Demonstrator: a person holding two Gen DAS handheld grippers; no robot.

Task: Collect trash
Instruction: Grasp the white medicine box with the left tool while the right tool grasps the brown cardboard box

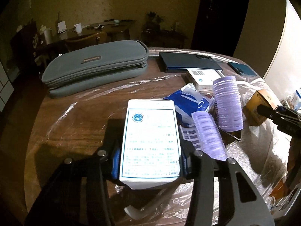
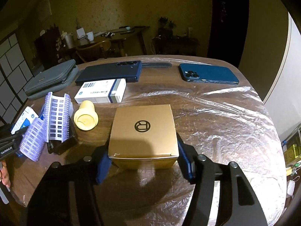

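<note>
A white printed carton lies on the film-covered wooden table. My left gripper is shut on it, a blue pad pressed against each long side near its close end. In the right wrist view a brown cardboard box with a round black logo sits between the blue pads of my right gripper. Both pads touch its side walls at the near corners. The same brown box shows at the right of the left wrist view, with the right gripper's fingers on it.
Purple hair rollers, a blue-white packet, a white medicine box and a yellow cylinder crowd the space between the grippers. A grey pouch, a dark phone and a blue phone lie along the far edge.
</note>
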